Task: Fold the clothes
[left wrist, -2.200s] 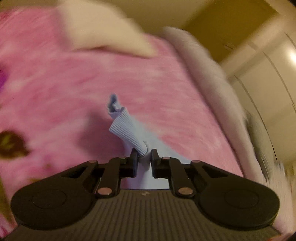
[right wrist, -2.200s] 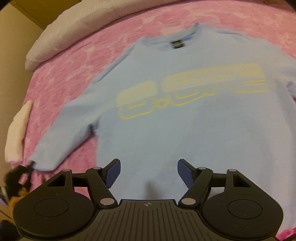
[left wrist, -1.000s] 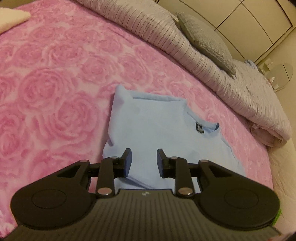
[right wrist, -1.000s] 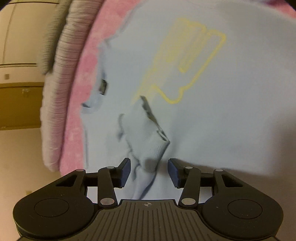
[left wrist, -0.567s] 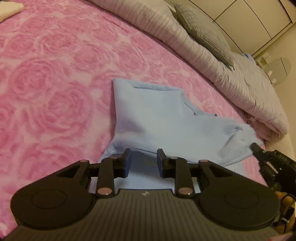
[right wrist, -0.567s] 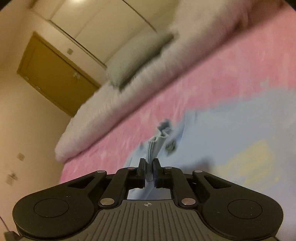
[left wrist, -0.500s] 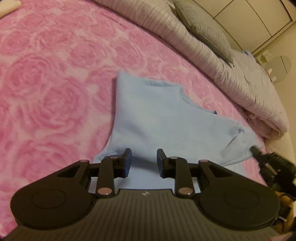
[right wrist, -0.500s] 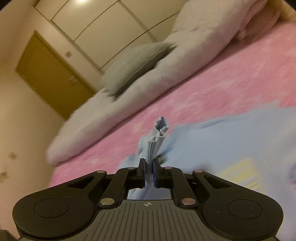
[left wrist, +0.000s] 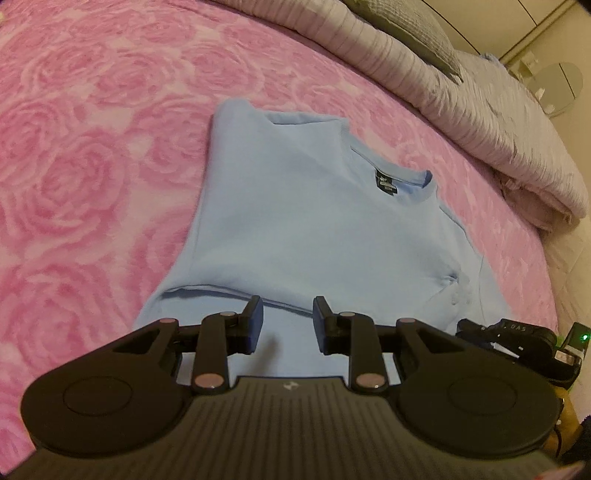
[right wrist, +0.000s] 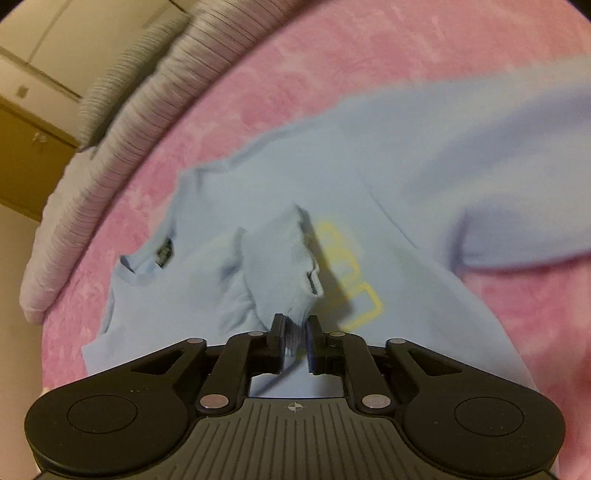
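Right hand-held gripper [right wrist: 295, 338] low in the centre of its frame, jaws pinched on the ribbed sleeve cuff [right wrist: 291, 332] of the light blue sweatshirt [right wrist: 369, 229]. Half a second ago held up against the pillows; now carried down over the chest, sleeve [right wrist: 273, 262] bunched just left of the yellow print [right wrist: 354, 273]. Blurred toward the right of this frame.

Left hand-held gripper [left wrist: 287, 321] at lower centre of its frame, jaws apart, gripping nothing, as in the earlier frames. Hovering above a folded edge of the sweatshirt [left wrist: 306, 221]. Garment spread flat mid-frame on the pink rose-patterned bedspread [left wrist: 92, 147], collar with dark label [left wrist: 386, 181] toward centre right. Raised sleeve seen at right half a second ago now gone from there. Striped grey bedding [left wrist: 443, 96] and grey pillow [left wrist: 406, 29] along the upper right.
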